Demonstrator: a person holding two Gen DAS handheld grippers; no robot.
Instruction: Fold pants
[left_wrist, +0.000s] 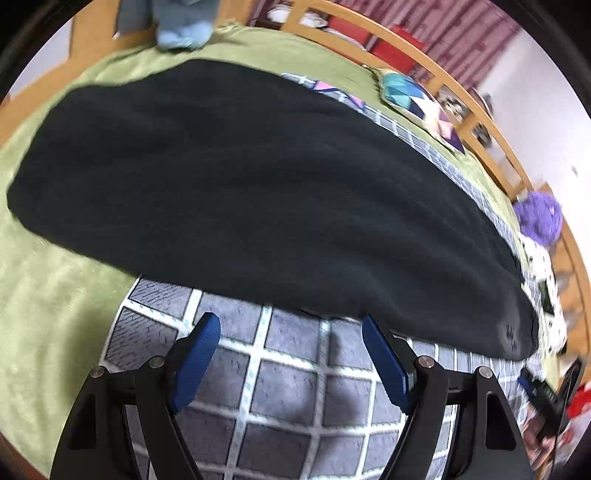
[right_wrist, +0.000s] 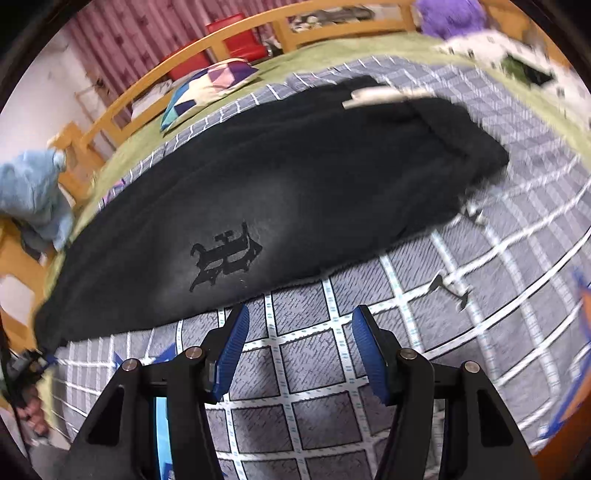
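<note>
My left tool (left_wrist: 290, 332) is spread wide with nothing between its blue-padded fingers (left_wrist: 197, 354). It hangs over the grey quilted blanket with a white grid pattern (left_wrist: 280, 398). Just ahead of its tips lie the black fleece pants (left_wrist: 240, 184), folded lengthwise into one long band that runs across my view from far left to near right. The near edge of the pants sits just beyond the fingertips, not touching them as far as I can tell.

My right tool (right_wrist: 301, 328) is also open and empty, its ribbed blue pads (right_wrist: 232, 350) apart above the same grid blanket (right_wrist: 317, 373). The black pants (right_wrist: 295, 177) lie just ahead of it, stretching from low on the left to high on the right. A dark printed emblem (right_wrist: 223, 256) shows on the cloth ahead and a little left of my tips. At the far right end is the waistband, with a pale strip (right_wrist: 384, 96) lying on it; blur keeps me from telling what it is.

Beyond the pants, a green fuzzy bedspread (left_wrist: 48, 295) lies under the blanket. A multicoloured geometric-print cushion (right_wrist: 210, 86) rests farther off, near a curved wooden bed rail (right_wrist: 221, 37). A purple plush toy (left_wrist: 539, 218) sits far right of my left tool, and a light blue cloth bundle (right_wrist: 33, 195) sits far left of my right tool.
</note>
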